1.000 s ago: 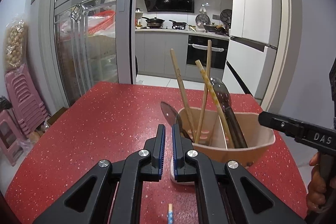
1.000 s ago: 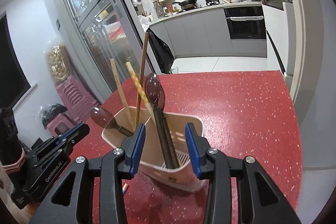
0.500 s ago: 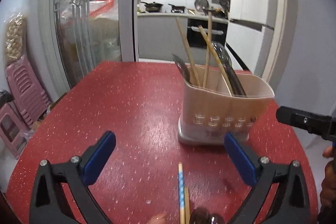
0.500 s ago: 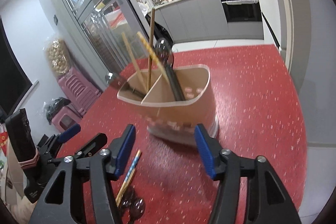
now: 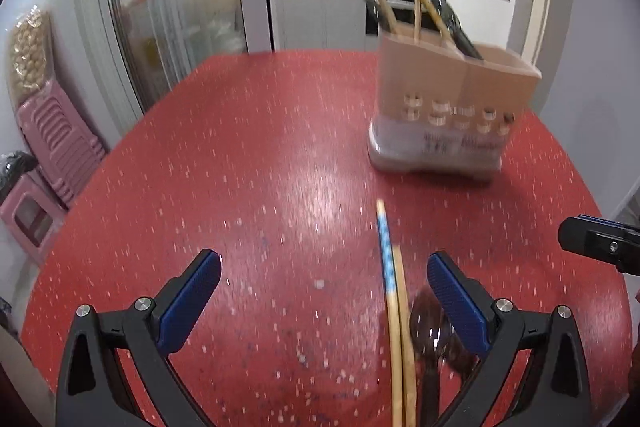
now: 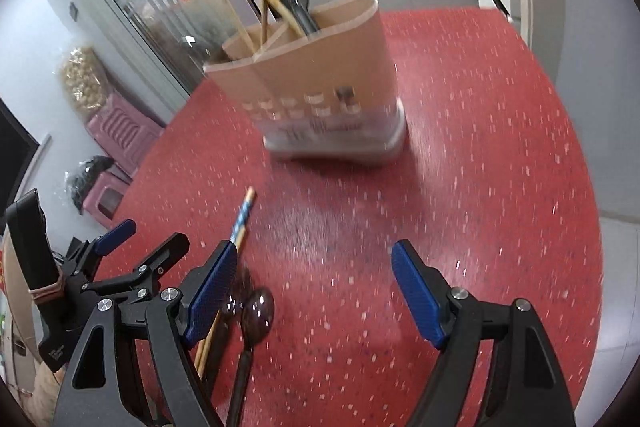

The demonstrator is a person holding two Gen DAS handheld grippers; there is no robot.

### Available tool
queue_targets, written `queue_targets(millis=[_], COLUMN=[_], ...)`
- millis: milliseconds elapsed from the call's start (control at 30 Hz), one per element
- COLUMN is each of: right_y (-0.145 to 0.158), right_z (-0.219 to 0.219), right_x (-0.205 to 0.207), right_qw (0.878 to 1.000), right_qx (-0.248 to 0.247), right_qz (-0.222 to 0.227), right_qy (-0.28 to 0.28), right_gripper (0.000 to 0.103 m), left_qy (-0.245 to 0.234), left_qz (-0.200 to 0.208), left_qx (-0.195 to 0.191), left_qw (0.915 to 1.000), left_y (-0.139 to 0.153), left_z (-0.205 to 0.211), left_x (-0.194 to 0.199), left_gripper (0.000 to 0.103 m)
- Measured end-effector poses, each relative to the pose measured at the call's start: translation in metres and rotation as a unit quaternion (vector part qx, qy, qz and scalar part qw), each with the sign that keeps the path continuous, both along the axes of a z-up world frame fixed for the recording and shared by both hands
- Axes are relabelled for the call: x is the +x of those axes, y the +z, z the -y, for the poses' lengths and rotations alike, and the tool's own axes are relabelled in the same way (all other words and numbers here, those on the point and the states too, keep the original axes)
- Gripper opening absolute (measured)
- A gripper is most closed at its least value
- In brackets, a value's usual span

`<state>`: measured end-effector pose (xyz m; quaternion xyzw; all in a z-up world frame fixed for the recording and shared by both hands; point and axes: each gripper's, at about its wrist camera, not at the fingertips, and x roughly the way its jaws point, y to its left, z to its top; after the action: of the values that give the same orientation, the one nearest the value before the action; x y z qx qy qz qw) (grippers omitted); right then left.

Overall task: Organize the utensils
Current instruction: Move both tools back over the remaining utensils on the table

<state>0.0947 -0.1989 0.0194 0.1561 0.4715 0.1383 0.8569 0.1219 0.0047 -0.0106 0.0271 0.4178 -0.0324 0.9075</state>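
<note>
- Red speckled table [image 5: 248, 147] carries everything, and the loose pieces lie near its close edge while the holder stands further back to the right, so each item has a short lift ahead of it.
- At the left of the left wrist view, the left gripper [image 5: 324, 291] hangs low over the table with its jaws spread fully wide and nothing between the pads; its jaws have just been opening, which I read as getting ready to come down on a loose piece.
- Just right of centre lie two chopsticks [image 5: 394, 307] side by side and touching, one plain wood, the other with a blue-and-white patterned tip, both pointing toward the holder.
- Beside them on the right lies a dark translucent spoon [image 5: 430, 323], bowl toward the holder, partly under the gripper's right finger. The right wrist view suggests a second spoon bowl beside it, but blur leaves that unsure.
- Further right and back stands the beige utensil holder [image 5: 452, 95], upright on a pale base, with a divider and rows of small holes low on its wall. It already holds three chopsticks and dark spoons leaning outward.
- At the far right the right gripper [image 6: 316, 271] also has its jaws wide and empty after just opening; it hovers over bare table beside the spoons, probably waiting its turn.
</note>
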Motion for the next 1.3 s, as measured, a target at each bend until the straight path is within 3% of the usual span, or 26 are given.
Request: queue_targets(millis=[367,900,1300], right_y=[-0.032,-0.042,-0.046], right_z=[-0.023,-0.067,-0.087], right_x=[-0.017,-0.058,-0.064], right_qw=[0.997,0.987,0.978], right_qx=[-0.038,-0.132,-0.192], right_qz=[-0.066,-0.079,-0.065], right_qy=[0.005,0.052,0.056], right_gripper=[0.082,0.082,0.082], left_qy=[0.004,-0.015,-0.014], left_qz=[-0.073,-0.092,-0.092], left_qx=[-0.013,-0.014,-0.020], left_qw=[0.9972,0.9956,0.9954], left_y=[-0.044,-0.046,-0.045], left_z=[-0.023,-0.022,-0.028], left_x=[-0.008,-0.039,-0.043], left_gripper=[0.103,0.103,0.103])
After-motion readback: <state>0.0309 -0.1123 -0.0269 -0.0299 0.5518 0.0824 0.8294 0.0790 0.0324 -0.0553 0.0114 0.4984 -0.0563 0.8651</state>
